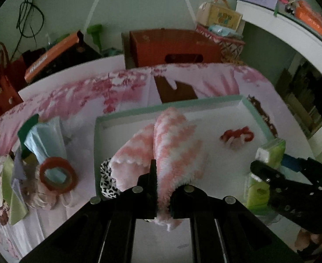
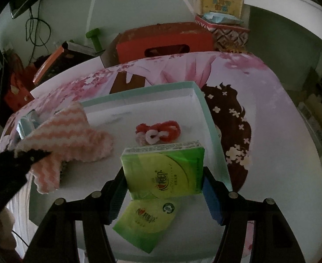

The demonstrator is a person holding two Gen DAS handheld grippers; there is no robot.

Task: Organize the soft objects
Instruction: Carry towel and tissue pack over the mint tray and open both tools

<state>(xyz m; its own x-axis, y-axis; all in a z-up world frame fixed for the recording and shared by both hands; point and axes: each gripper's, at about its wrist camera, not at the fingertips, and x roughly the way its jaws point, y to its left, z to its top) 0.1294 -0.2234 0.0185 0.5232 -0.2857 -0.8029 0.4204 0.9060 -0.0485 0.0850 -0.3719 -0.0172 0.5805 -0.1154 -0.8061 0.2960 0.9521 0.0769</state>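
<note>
Fuzzy cloth (image 1: 174, 144) pinched in left claw (image 1: 163, 188); right claw (image 2: 164, 179) grips tissue pack (image 2: 163, 171).

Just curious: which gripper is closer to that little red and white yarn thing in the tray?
Right, probably. The right gripper, clamping a green tissue pack, sits just short of the yarn piece. The left gripper, holding the pink towel, is off to its side.

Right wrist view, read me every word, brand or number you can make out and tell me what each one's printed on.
Held green tissue pack: red brand logo and small print, too blurred to read.
Second green tissue pack lying below it: same red logo, unreadable; a round green emblem, not legible.
Yellow box at the back: blue characters, too blurred to read.
Nothing else carries readable text.
</note>
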